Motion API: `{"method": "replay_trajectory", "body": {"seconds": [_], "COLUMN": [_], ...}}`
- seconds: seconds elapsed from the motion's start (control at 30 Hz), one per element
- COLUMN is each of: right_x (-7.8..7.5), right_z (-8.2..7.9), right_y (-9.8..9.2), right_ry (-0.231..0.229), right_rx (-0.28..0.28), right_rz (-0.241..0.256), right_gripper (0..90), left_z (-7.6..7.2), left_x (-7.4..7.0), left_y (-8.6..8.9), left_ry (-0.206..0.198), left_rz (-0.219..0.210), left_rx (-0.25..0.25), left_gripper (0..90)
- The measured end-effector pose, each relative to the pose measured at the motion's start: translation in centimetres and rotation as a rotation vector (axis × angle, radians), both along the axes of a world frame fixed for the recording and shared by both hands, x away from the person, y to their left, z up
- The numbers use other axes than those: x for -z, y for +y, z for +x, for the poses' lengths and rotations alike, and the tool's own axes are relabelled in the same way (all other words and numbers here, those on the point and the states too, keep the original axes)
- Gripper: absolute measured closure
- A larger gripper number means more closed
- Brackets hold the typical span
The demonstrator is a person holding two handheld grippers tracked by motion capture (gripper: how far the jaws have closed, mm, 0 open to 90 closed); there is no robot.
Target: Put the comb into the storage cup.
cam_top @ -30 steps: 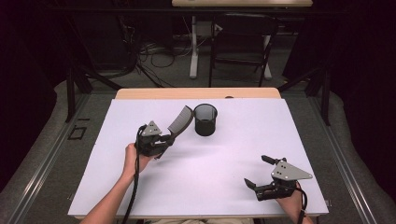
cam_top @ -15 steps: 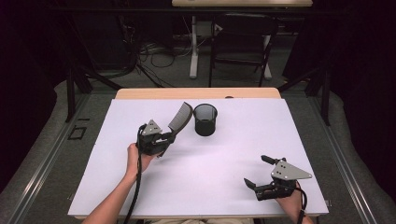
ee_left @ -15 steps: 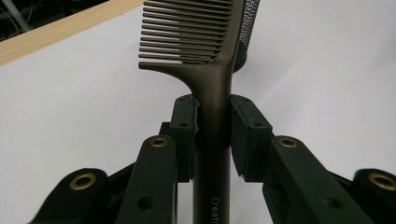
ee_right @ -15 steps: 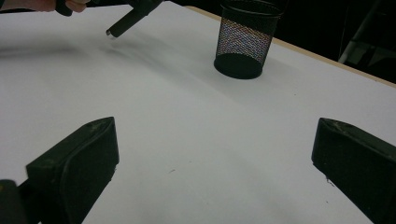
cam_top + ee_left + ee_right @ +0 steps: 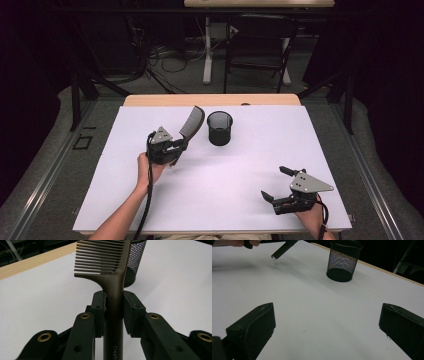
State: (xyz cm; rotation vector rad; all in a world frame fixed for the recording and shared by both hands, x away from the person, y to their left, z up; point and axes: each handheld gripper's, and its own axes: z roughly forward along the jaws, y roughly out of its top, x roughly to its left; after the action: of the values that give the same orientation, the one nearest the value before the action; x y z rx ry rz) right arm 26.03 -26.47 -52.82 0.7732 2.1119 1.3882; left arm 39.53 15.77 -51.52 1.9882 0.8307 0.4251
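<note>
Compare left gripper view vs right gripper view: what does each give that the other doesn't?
Left gripper view alone gives the grip: left gripper shut on the comb handle, teeth pointing left, lettering on the handle. Right gripper view alone gives the right gripper with jaws wide open over bare white table, the comb handle's butt end held above the table, and a bit of the left hand. Both share the black mesh cup standing upright on the table.

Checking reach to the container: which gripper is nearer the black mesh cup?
Left. The left gripper, holding the comb, is just left of the mesh cup; the right gripper sits open near the table's front edge.
</note>
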Motion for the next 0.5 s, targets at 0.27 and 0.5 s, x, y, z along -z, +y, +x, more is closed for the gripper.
{"method": "replay_trajectory", "body": {"seconds": [0.27,0.5], "right_x": [-0.01,-0.01], "right_z": [-0.03,-0.06], "right_y": [0.0,0.03], "right_ry": [0.001,0.001], "right_rx": [0.0,0.0], "right_rz": [-0.002,-0.003], "right_gripper": [0.3,0.2], "left_z": [0.17,0.33], "left_x": [-0.1,-0.25], "left_y": [-0.11,-0.19], "left_ry": [-0.012,-0.018], "left_rz": [-0.006,-0.013], "left_rx": [-0.004,-0.007], "left_gripper": [72.5,72.5]}}
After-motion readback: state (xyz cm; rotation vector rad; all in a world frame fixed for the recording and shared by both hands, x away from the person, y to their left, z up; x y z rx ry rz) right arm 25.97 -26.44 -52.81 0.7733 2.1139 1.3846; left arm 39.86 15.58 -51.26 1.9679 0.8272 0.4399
